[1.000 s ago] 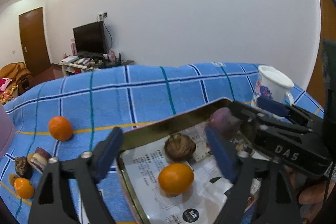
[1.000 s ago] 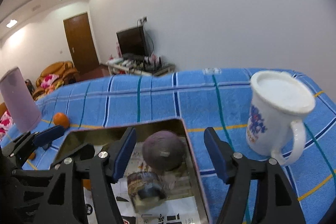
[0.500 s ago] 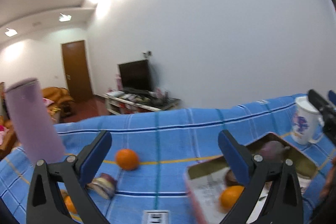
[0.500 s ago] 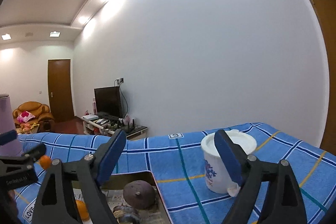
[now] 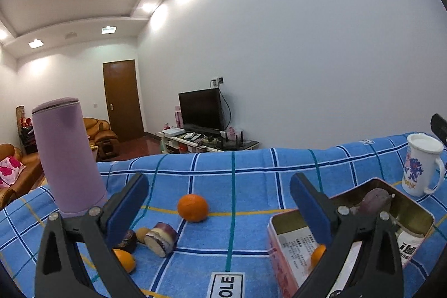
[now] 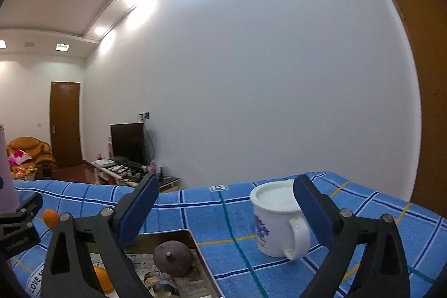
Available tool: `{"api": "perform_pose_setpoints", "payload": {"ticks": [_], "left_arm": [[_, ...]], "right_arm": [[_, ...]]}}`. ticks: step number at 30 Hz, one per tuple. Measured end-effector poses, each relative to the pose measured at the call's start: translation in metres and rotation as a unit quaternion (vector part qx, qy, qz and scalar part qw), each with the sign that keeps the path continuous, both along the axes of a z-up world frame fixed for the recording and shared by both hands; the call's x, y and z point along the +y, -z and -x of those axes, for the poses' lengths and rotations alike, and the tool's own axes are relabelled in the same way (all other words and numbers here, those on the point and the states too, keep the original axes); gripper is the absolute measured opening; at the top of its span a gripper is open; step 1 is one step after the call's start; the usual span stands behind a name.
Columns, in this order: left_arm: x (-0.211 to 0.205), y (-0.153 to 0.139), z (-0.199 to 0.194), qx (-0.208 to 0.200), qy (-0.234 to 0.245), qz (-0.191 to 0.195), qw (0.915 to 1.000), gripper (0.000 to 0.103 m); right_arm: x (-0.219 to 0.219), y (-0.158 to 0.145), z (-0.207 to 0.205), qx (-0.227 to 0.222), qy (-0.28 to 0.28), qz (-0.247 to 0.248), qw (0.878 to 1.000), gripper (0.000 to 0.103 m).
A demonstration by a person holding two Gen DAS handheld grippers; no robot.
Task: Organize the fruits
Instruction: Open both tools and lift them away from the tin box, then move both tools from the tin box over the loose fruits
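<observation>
My left gripper (image 5: 218, 211) is open and empty above the blue checked cloth. Beyond it on the cloth sits a loose orange (image 5: 192, 208). A cut purple fruit piece (image 5: 160, 242), a dark fruit (image 5: 127, 240) and a small orange (image 5: 124, 260) lie near its left finger. The metal tin (image 5: 410, 210) at the right holds a purple fruit (image 5: 375, 201) and an orange (image 5: 318, 256). My right gripper (image 6: 225, 212) points level over the tin (image 6: 195, 239). Its jaws are opening with nothing between them, and the purple fruit (image 6: 173, 257) lies below in the tin.
A tall purple tumbler (image 5: 67, 155) stands at the left on the cloth. A white lidded mug (image 6: 276, 222) stands right of the tin, close behind my right gripper's right finger. The far table edge drops off toward a TV stand and sofas.
Both views have tilted up and away from the tin. The left gripper swung left toward the loose fruit. The right jaws widened and drew back from the purple fruit, which stays in the tin.
</observation>
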State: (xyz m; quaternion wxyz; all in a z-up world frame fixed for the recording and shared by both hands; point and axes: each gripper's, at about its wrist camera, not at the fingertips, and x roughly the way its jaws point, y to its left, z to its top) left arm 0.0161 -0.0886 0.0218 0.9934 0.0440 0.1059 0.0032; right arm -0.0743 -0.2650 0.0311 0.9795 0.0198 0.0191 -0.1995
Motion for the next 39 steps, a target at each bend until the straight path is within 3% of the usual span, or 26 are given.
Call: {"api": "perform_pose_setpoints", "payload": {"ticks": [5, 11, 17, 27, 39], "left_arm": [[0.005, 0.001, 0.002, 0.008, 0.009, 0.006, 0.9999, 0.103], [0.011, 0.003, 0.004, 0.018, 0.007, 0.018, 0.9996, 0.103], [0.015, 0.006, 0.006, 0.039, 0.028, 0.026, 0.9985, 0.103], [0.028, 0.011, 0.015, 0.083, 0.049, 0.040, 0.9946, 0.103], [0.049, 0.015, 0.027, 0.092, 0.065, -0.009, 0.9936, 0.103]], "right_arm": [[-0.003, -0.004, 0.002, 0.005, 0.011, -0.015, 1.000, 0.102], [-0.004, 0.003, -0.015, 0.077, 0.018, -0.051, 0.996, 0.102], [0.010, 0.003, -0.010, 0.082, -0.007, -0.020, 0.996, 0.102], [0.006, 0.011, -0.009, 0.107, -0.012, -0.068, 0.992, 0.102], [0.029, 0.018, -0.005, 0.142, -0.056, -0.128, 0.980, 0.102]]}}
